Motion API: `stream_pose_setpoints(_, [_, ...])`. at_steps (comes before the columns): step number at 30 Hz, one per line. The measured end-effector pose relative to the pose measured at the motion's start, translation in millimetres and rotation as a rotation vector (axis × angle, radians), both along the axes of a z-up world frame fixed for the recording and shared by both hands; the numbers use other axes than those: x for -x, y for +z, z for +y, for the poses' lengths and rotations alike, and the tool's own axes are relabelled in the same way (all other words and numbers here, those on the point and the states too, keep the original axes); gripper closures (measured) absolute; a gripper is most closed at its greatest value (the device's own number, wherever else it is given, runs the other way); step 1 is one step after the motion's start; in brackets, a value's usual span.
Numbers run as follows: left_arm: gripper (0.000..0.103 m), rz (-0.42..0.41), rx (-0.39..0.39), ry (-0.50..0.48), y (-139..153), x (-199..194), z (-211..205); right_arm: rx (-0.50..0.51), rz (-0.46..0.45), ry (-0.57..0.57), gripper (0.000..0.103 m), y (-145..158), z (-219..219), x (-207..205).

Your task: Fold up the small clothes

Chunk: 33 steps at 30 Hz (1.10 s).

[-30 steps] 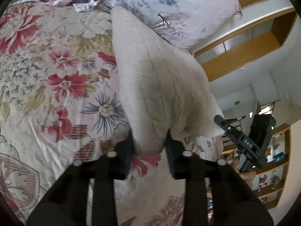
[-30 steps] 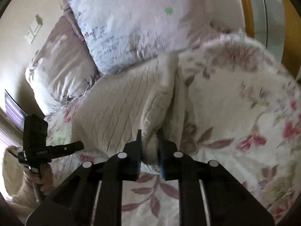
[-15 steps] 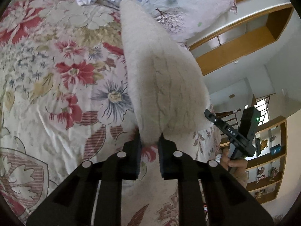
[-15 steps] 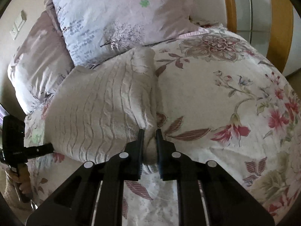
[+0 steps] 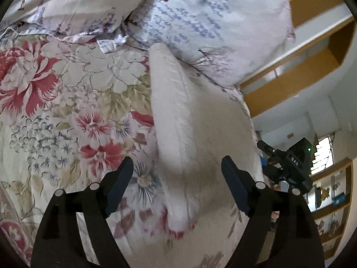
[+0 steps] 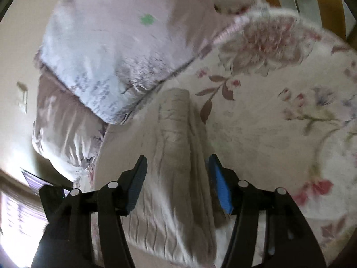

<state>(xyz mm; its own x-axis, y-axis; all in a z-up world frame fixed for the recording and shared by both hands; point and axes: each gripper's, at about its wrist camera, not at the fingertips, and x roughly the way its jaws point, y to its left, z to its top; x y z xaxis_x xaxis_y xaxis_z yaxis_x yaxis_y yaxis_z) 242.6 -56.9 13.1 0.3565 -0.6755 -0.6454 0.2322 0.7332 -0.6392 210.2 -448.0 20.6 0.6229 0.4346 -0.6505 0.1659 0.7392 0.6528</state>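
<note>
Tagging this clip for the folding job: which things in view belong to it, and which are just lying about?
Belongs to the job:
cream knit garment
left claw, open
right claw, open

Just lying about:
floral bedspread
blue-print pillow
pale pink pillow
wooden shelves

You see a cream ribbed-knit garment (image 5: 200, 134), soft and matt, lying on smooth printed cotton bedspread (image 5: 67, 111); both grippers' fingers (image 6: 221, 187) are matt plastic.

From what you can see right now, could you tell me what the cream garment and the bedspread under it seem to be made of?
The cream sweater looks like a soft, matte cable knit, probably wool or acrylic: raised ribs run along it and its edges are fuzzy. The floral bedspread looks like smooth woven cotton or polyester: a flat printed pattern with fine creases. Both grippers are open.
</note>
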Motion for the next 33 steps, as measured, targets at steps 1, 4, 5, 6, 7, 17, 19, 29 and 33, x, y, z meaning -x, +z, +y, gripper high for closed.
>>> stream_pose_setpoints(1, [0.021, 0.008, 0.003, 0.005, -2, -3, 0, -0.012, 0.01, -0.004, 0.044, -3, -1, -5])
stream_pose_setpoints(4, [0.019, 0.027, 0.009, 0.012, -8, -10, -6, -0.014, 0.007, -0.019, 0.045, -7, -1, -17])
stream_pose_setpoints(5, [0.018, 0.032, 0.013, 0.014, -9, -11, -7, 0.003, -0.004, -0.019, 0.051, -7, 2, -20])
stream_pose_setpoints(6, [0.018, 0.035, 0.019, 0.014, -10, -10, -7, 0.026, -0.013, -0.011, 0.072, -8, 5, -23])
stream_pose_setpoints(7, [0.018, 0.037, 0.023, 0.013, -11, -11, -9, 0.045, -0.02, 0.009, 0.08, -8, 9, -27])
stream_pose_setpoints(17, [0.018, 0.005, 0.017, 0.003, -8, -11, -23, 0.381, -0.152, -0.018, 0.094, 37, 29, -37])
stream_pose_setpoints(19, [0.018, 0.007, 0.017, -0.005, -9, -12, -26, 0.428, -0.051, -0.015, 0.093, 14, 28, -46])
stream_pose_setpoints(29, [0.017, -0.009, 0.011, -0.002, -5, -5, -20, 0.394, -0.17, -0.041, 0.069, 45, 28, -8])
stream_pose_setpoints(33, [0.015, -0.004, 0.002, 0.0, -7, -4, -20, 0.389, -0.197, 0.056, 0.054, 45, 48, 5])
